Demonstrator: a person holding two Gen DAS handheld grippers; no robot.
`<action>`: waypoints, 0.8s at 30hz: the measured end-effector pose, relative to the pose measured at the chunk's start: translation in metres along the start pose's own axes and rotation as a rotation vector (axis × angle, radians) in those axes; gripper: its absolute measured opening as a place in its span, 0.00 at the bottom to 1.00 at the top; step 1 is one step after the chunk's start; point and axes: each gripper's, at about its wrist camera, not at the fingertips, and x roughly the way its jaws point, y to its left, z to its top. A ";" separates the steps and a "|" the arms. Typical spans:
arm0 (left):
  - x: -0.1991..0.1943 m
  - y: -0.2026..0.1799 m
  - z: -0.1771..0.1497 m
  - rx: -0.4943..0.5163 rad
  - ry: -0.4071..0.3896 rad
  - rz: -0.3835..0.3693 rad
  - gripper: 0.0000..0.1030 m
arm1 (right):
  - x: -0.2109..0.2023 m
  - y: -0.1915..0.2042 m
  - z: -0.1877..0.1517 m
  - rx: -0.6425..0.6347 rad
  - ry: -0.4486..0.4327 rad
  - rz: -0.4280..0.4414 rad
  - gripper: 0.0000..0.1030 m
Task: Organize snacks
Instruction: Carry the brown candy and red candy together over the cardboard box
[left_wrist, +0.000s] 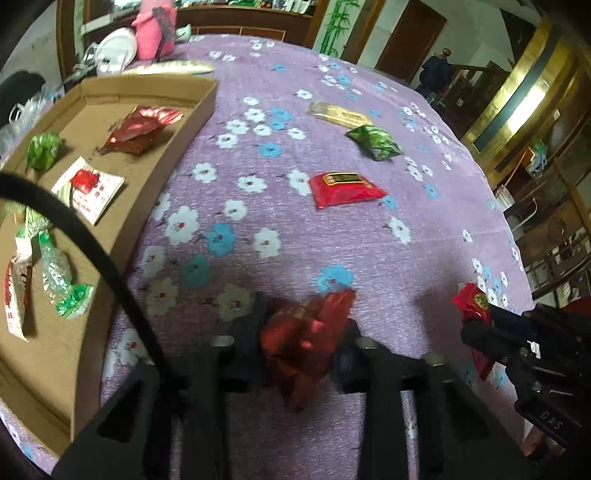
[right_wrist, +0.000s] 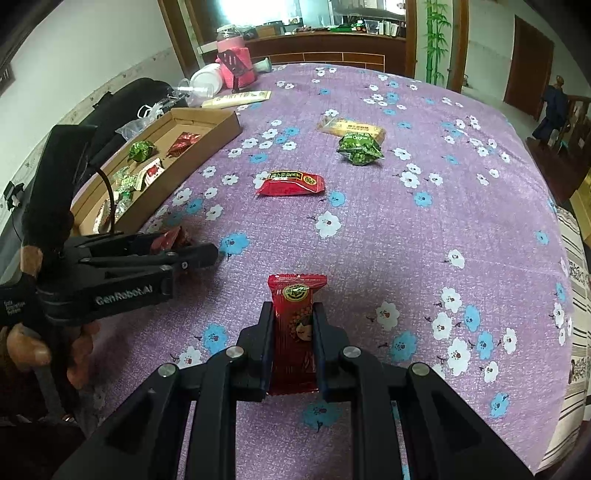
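Right wrist view: purple flowered tablecloth (right_wrist: 424, 236), cardboard tray (right_wrist: 207, 146) at its left edge, partly filled. Already in the tray: several wrappers, red, green and white. Clamped in the right gripper (right_wrist: 293, 321), jaws nearly closed: a tall red packet (right_wrist: 295, 332) with a cartoon face, standing upright between the pads. Pinched in the left gripper (left_wrist: 303, 328), jaws narrow: a crinkled dark-red wrapper (left_wrist: 306, 332), blurred, just beside the tray's near wall. Left loose on the cloth, well apart from the tray: a flat red packet (right_wrist: 291, 182), a green packet (right_wrist: 360, 147), a long beige bar (right_wrist: 351, 129) just behind it. By this showing, somewhat past halfway: two in hand, three to fetch.
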 end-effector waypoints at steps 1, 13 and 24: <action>-0.001 0.003 0.001 -0.015 0.003 -0.014 0.27 | 0.000 -0.001 0.000 0.003 -0.002 0.006 0.17; -0.024 -0.016 -0.002 0.004 -0.030 0.011 0.26 | 0.000 0.007 0.011 -0.022 -0.012 0.027 0.17; -0.086 0.040 0.014 -0.103 -0.157 0.079 0.27 | 0.003 0.081 0.063 -0.135 -0.075 0.107 0.18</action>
